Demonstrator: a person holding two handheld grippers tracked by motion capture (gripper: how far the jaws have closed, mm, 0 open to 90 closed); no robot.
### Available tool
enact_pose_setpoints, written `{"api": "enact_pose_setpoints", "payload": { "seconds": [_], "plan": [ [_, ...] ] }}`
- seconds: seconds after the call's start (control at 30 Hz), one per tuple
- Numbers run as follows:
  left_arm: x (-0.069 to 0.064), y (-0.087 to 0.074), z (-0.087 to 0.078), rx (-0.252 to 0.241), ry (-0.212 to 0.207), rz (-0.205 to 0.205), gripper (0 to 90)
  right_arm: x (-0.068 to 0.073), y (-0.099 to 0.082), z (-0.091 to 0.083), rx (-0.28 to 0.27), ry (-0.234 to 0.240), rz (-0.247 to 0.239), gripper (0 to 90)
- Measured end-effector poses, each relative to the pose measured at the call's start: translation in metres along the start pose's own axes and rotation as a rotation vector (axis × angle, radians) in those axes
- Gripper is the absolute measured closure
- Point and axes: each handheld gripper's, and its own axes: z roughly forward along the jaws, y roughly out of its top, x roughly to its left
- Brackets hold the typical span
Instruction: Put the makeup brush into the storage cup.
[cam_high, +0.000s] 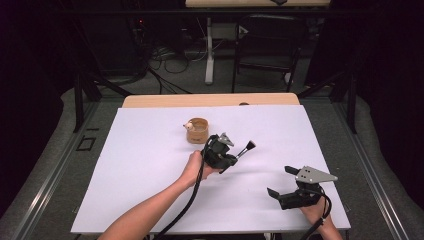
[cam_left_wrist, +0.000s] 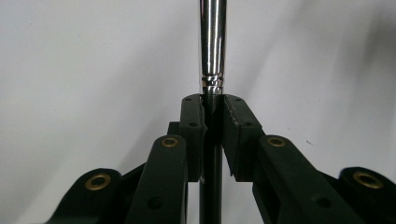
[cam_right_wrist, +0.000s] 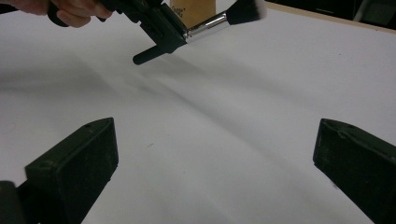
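1. The left gripper (cam_high: 231, 159) sits mid-table, held up off the white sheet, and its jaws are pinched tight on a makeup brush (cam_high: 245, 148). In the left gripper view the two pads squeeze the dark handle just below the shiny metal ferrule (cam_left_wrist: 213, 46), so the grip is about mid-length, not at the tail.

2. The brush's long axis runs diagonally: bristle head pointing up and to the right and slightly far, handle tail poking out the near-left side of the jaws. The right gripper view shows it well, with the brush (cam_right_wrist: 212, 21) tilted, bristles high and stub end low.

3. The small wooden cup (cam_high: 197, 130) stands just to the far-left of that gripper, close by but not touching. That's the awkward bit: the bristles point away from the cup, toward the right side of the table.

4. So if the brush is headed for the cup, it looks like the hand has to swing or re-angle it first, then travel a short way far-left.

5. The right gripper (cam_high: 285, 187) is parked near the near-right corner, jaws spread wide with nothing between them, well apart from the brush and cup. The left hand is clearly the nearer one.
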Motion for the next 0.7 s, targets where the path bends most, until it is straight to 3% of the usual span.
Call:
{"api": "enact_pose_setpoints", "payload": {
  "seconds": [0.7],
  "plan": [
    [-0.005, -0.042, -0.021, -0.262, 0.034, -0.006, 79.0, 0.001, 0.021, 0.025, 0.047, 0.066, 0.066, 0.0]
  ]
}}
